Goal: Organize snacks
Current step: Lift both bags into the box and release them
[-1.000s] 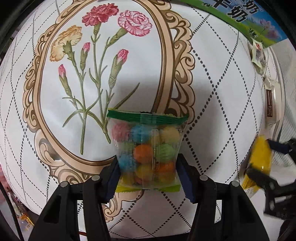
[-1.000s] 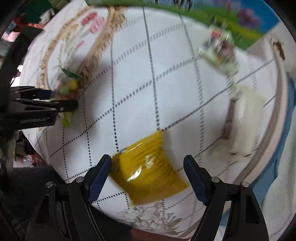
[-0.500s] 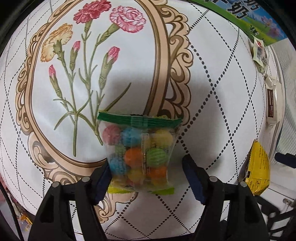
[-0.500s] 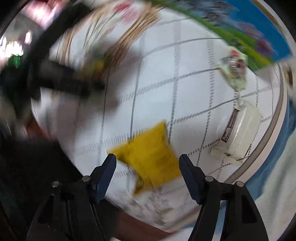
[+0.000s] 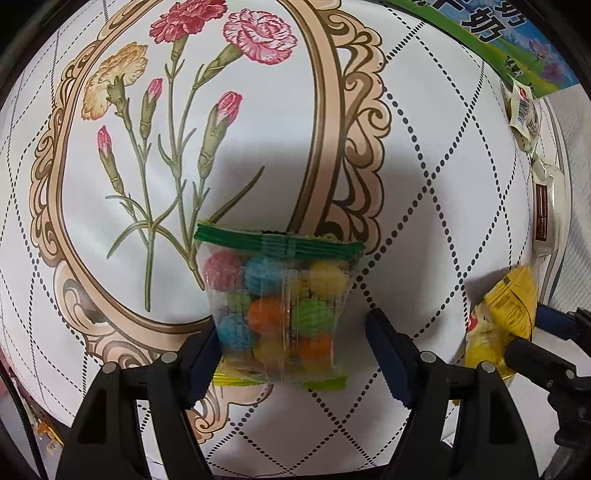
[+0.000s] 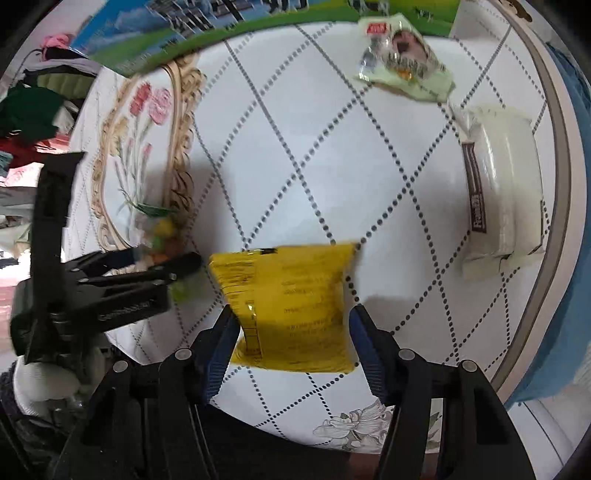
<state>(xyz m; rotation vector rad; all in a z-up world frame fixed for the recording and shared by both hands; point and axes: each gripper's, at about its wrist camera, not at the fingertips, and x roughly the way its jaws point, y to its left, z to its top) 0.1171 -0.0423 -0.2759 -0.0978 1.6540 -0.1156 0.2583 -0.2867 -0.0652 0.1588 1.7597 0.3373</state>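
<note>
A round table [image 5: 424, 166] fills both views, covered in a white cloth with dotted diamond lines and a framed carnation print. My left claw [image 5: 291, 343] points straight down at it, jaws spread. A clear candy bag [image 5: 277, 306] of coloured balls with a green top strip lies between them; the left pad looks to be touching its edge, while the right pad stands clear of it. From there, at three o'clock, my right claw [image 5: 532, 328] has a yellow snack packet [image 5: 506, 314] between its fingers. In the right wrist view the jaws are closing on that packet [image 6: 295, 306]; the left pad meets its edge, and I cannot tell whether the right pad touches. Outward at two o'clock lies a white wrapped pack [image 6: 506, 184] near the rim, and at one o'clock a pale green packet [image 6: 402, 55], just beside a green and blue printed box [image 6: 221, 22] at twelve o'clock.
</note>
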